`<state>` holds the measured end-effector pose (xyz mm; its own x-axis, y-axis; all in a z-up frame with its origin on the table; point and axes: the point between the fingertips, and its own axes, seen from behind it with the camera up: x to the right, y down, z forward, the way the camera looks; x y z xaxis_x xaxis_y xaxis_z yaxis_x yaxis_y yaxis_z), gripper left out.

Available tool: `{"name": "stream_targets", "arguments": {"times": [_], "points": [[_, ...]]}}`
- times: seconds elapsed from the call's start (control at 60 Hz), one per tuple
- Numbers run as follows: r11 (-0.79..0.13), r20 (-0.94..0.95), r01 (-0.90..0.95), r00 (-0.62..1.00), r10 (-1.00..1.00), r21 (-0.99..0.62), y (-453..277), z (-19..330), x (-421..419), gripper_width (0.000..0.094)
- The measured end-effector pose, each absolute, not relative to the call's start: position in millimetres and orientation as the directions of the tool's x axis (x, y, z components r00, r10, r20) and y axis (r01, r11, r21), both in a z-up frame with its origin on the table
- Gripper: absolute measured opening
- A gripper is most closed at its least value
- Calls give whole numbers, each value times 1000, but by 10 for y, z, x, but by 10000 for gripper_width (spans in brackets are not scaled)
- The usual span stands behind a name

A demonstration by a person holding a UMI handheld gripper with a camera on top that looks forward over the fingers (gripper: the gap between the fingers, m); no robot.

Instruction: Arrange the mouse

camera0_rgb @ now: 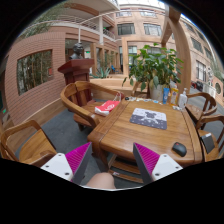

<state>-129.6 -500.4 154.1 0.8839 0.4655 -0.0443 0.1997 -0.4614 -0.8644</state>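
Note:
A black mouse [179, 148] lies on the near right corner of a wooden table [130, 135], well ahead and to the right of my fingers. A patterned mouse mat [149, 118] lies in the middle of the table. My gripper [112, 160] is open and empty, held above the floor before the table's near edge. Its magenta pads [79, 158] show on both fingers. Part of a hand [100, 181] shows between the fingers, low down.
Wooden chairs stand around the table, one at the left [78, 98], one near left [25, 143], others at the right [208, 115]. A red item [108, 105] and a potted plant [153, 65] are on the table. Brick buildings stand behind.

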Motion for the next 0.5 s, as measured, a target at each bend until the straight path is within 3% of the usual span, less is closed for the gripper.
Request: {"name": "stream_targets", "arguments": {"times": [0.1, 0.3, 0.5], "points": [[-506, -33, 205, 906, 422, -838, -5021, 1376, -1049, 844], [-604, -29, 166, 953, 300, -779, -4473, 500, -164, 848], [-612, 60, 131, 989, 134, -780, -3915, 203, 946, 849]]}}
